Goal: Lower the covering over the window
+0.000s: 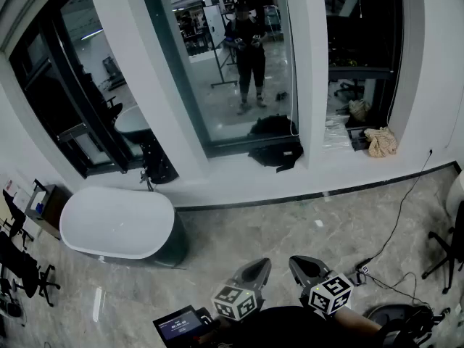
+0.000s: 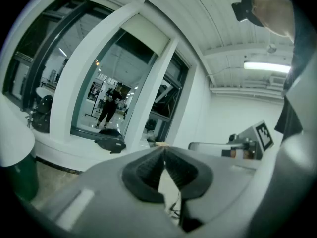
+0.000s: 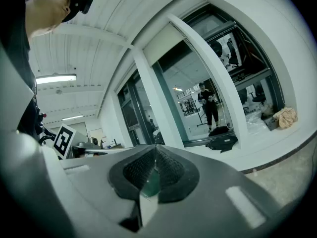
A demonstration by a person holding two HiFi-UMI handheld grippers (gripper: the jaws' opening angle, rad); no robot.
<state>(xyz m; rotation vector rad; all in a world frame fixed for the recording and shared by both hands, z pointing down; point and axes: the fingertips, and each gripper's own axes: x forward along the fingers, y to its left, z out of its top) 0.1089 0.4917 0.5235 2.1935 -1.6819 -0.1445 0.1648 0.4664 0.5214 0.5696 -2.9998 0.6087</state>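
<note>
The covering [image 2: 146, 33] is a pale blind drawn up at the very top of the middle window [image 1: 243, 71]. Only a short strip of it hangs under the upper frame. Its long axis runs across the width of the window, along the top edge, and its free lower edge points down to the sill; the glass below it is uncovered. In the glass the reflection of a person [image 1: 250, 49] is seen. Both tools are low and well apart from the window, and they point toward it, almost level. The left hand-held gripper [image 2: 164, 148] has its jaws pressed together at the tips, with nothing between them. The right hand-held gripper [image 3: 154, 147] has its jaws together as well and is empty. A white bathtub [image 1: 116, 223] stands on the floor to the left, under the wall.
</note>
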